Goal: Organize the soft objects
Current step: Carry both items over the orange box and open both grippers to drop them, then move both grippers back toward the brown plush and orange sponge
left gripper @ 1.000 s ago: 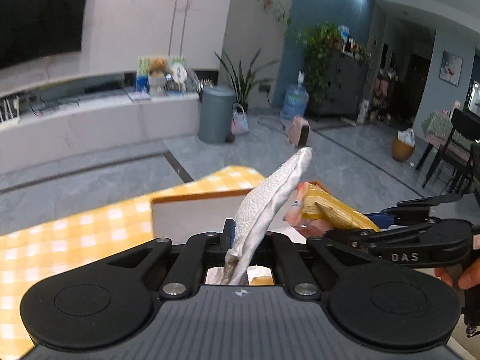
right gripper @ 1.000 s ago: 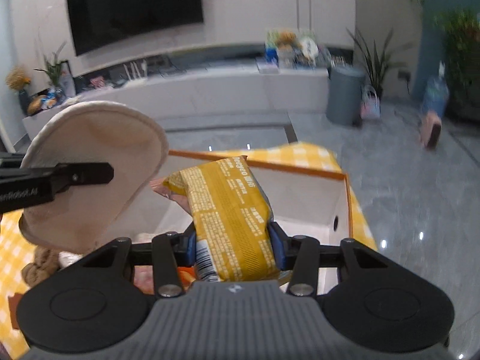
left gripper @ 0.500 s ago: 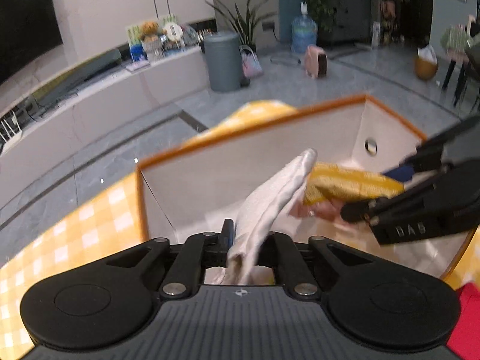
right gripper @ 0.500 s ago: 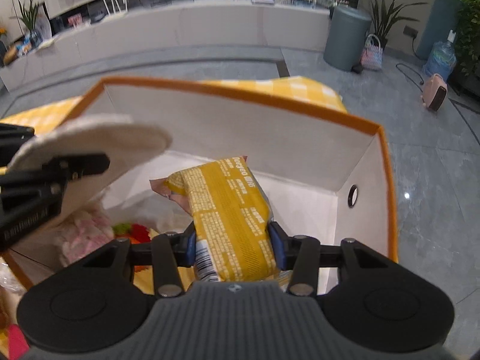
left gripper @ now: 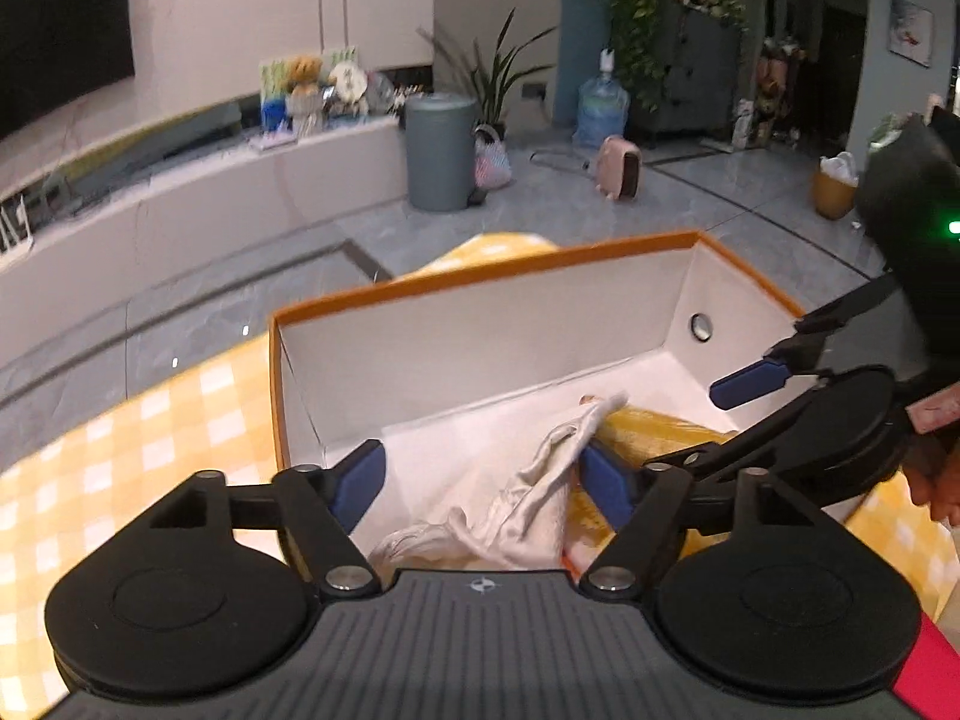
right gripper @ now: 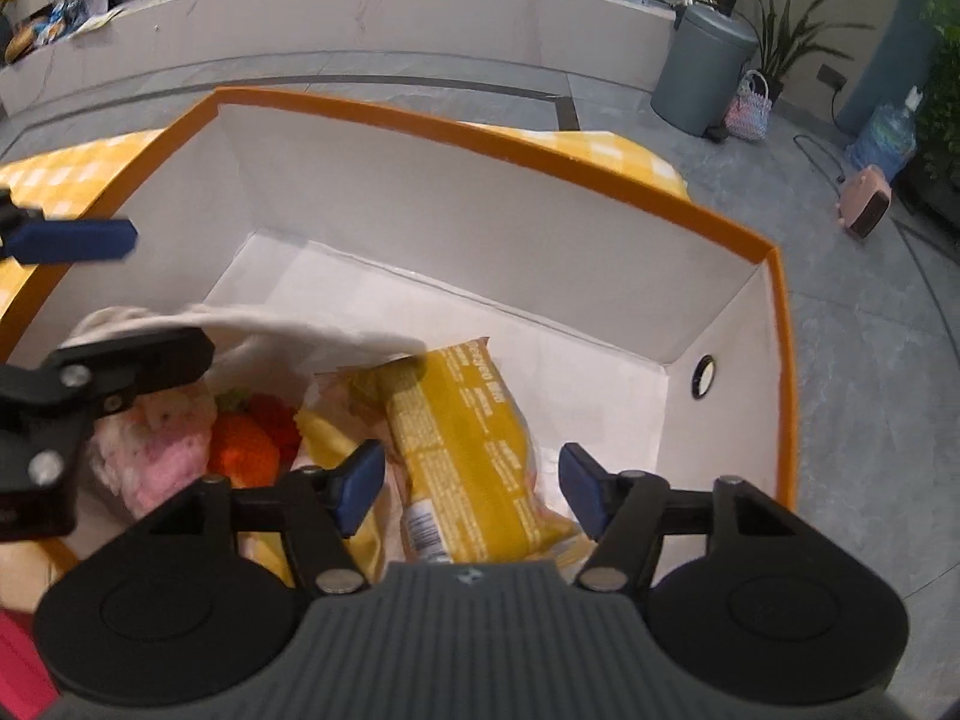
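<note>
Closest in, the left gripper point(left gripper: 483, 474) has its jaws spread wide, they've just been opening, and the white cloth point(left gripper: 540, 480) slumps loose between the blue pads, crumpled, its tip draped over the yellow snack packet point(right gripper: 468, 450). Can't quite tell if the cloth brushes the right-hand pad. Its lower end is cut off behind the gripper body.

Right gripper point(right gripper: 465, 483) has also just been opening; the packet lies between the pads with a gap on each side, so nothing's gripped. The packet is glossy yellow with small print, barcode end nearest, its far end tucked under the cloth.

Everything sits inside the orange-rimmed box point(right gripper: 780, 360), white inside. To the left of the packet there's something fuzzy pink point(right gripper: 162, 450) and something orange-red point(right gripper: 252, 432), both half hidden by the left gripper's arm, hard to identify.

The box stands on a yellow checked tablecloth point(left gripper: 120, 450).
</note>
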Demonstrator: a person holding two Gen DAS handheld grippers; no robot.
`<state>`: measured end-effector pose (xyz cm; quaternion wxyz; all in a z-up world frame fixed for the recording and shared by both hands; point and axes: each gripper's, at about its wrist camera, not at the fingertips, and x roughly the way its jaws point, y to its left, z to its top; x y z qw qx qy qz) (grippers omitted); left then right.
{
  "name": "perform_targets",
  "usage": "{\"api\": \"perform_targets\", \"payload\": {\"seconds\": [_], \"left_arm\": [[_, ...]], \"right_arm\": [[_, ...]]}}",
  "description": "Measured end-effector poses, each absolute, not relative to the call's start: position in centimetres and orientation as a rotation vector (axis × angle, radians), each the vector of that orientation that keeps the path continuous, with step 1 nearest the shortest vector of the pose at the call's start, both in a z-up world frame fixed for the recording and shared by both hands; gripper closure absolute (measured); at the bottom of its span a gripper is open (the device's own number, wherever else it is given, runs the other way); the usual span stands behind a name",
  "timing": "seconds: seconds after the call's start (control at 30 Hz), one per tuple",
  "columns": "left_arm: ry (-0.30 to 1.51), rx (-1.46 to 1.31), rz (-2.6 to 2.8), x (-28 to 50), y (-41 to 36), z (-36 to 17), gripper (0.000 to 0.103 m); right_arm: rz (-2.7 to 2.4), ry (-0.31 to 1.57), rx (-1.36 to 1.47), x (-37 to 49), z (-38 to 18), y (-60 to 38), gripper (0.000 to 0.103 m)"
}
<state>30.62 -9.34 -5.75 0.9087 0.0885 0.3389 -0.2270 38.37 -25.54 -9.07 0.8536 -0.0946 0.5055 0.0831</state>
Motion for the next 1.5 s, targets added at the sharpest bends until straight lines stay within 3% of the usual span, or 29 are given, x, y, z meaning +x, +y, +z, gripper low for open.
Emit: {"api": "perform_targets", "payload": {"seconds": [0.4, 0.77, 1.0, 1.5], "left_arm": [[0.679, 0.097, -0.477, 26.6, -8.3, -0.8, 0.014], [0.537, 0.044, -0.466, 17.7, -5.8, 3.2, 0.014], [0.488, 0.015, -0.416, 12.2, -3.6, 2.4, 0.014], [0.643, -0.048, -0.339, 6.0, 3.2, -3.7, 0.014]], "right_arm": [[0.198, 1.013, -0.188, 33.7, -3.9, -24.8, 0.033], [0.182, 0.792, -0.073, 23.6, 0.2, -22.7, 0.028], [0.158, 0.626, -0.086, 15.3, 0.1, -20.2, 0.022], [0.209, 0.622, -0.060, 6.1, -5.7, -13.1, 0.021]]}}
